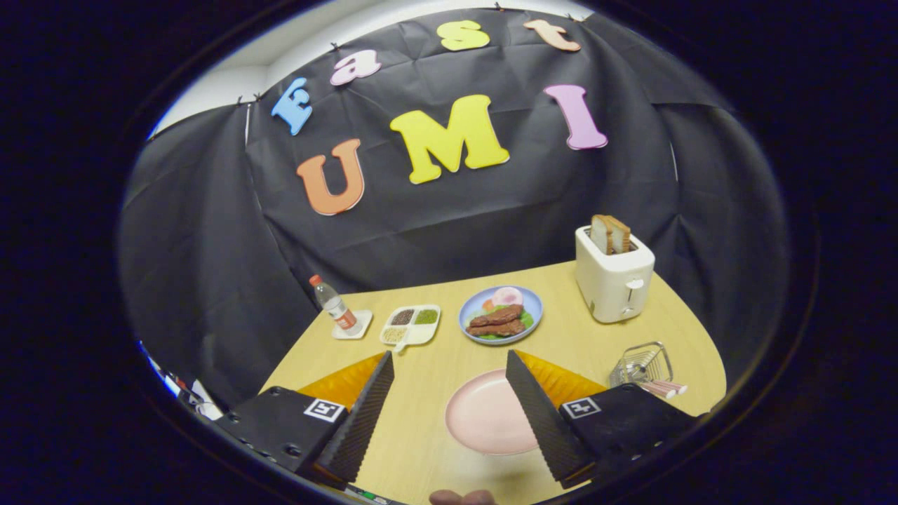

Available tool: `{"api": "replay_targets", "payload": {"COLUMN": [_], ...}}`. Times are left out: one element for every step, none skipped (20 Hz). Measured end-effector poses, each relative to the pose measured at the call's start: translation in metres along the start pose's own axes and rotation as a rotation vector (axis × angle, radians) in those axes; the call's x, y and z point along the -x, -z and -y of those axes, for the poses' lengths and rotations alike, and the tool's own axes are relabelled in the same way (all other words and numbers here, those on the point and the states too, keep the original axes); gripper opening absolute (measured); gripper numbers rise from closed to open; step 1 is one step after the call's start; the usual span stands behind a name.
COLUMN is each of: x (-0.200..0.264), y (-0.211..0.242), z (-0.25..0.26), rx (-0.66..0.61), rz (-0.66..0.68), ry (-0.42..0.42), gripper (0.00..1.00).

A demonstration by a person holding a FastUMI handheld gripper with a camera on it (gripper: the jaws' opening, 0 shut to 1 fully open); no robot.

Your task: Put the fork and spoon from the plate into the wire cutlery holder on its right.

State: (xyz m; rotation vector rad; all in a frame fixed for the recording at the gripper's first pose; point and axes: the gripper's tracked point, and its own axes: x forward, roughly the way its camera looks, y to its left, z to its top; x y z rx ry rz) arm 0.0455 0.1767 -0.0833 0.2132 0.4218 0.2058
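Gripper (pixel 449 407) fingers spread wide, holding nothing, above pink plate (pixel 484 417); pink handles (pixel 663 388) lie in wire cutlery holder (pixel 640 365), right.

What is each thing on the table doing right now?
hand-held gripper: open, holding nothing.
pink plate: bare, between the fingers.
wire cutlery holder: tipped on its side, pink handles sticking out.
toaster: upright, bread poking up.
blue plate: food on it.
bottle: upright, capped, on a coaster.
divided dish: compartments filled.
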Motion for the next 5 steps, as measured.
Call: {"api": "replay_targets", "payload": {"x": [0.0,0.003,0.005,0.007,0.01], "y": [-0.007,-0.013,-0.016,-0.019,-0.02], "z": [0.006,0.01,0.011,0.012,0.011], "rx": [0.009,0.018,0.024,0.024,0.022], "rz": [0.025,0.045,0.059,0.063,0.062], "ry": [0.018,0.03,0.037,0.042,0.04], "gripper": [0.96,0.96,0.96,0.96,0.96]}}
